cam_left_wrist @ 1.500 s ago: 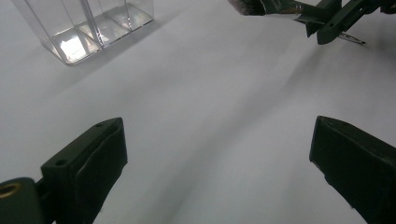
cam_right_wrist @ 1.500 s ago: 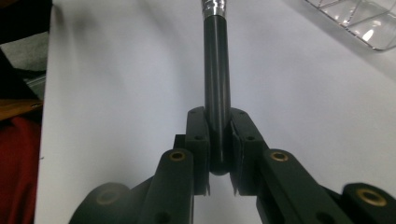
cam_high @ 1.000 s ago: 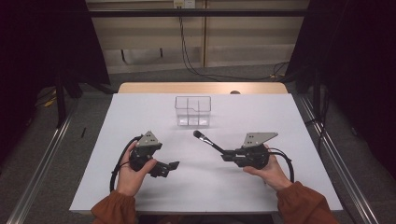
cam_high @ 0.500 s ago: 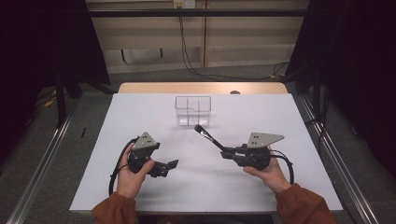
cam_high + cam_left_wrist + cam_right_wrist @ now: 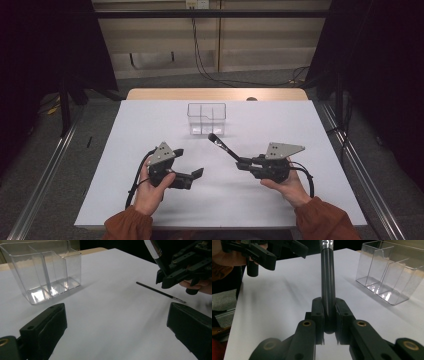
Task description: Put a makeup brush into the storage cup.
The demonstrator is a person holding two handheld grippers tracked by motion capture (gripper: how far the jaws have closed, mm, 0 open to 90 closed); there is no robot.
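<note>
Two claws in my hands: my right gripper [image 5: 329,315] is clenched on the black brush handle [image 5: 328,285], which rises straight out ahead of its jaws. Beyond its tip stands the clear organizer [image 5: 207,118]. My left gripper [image 5: 189,165] is released, jaws wide, nothing between them, near a thin stick [image 5: 160,292].

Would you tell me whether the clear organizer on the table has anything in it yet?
Empty. The clear organizer shows bare compartments; the brush is clamped in the right gripper, apart from it.
</note>
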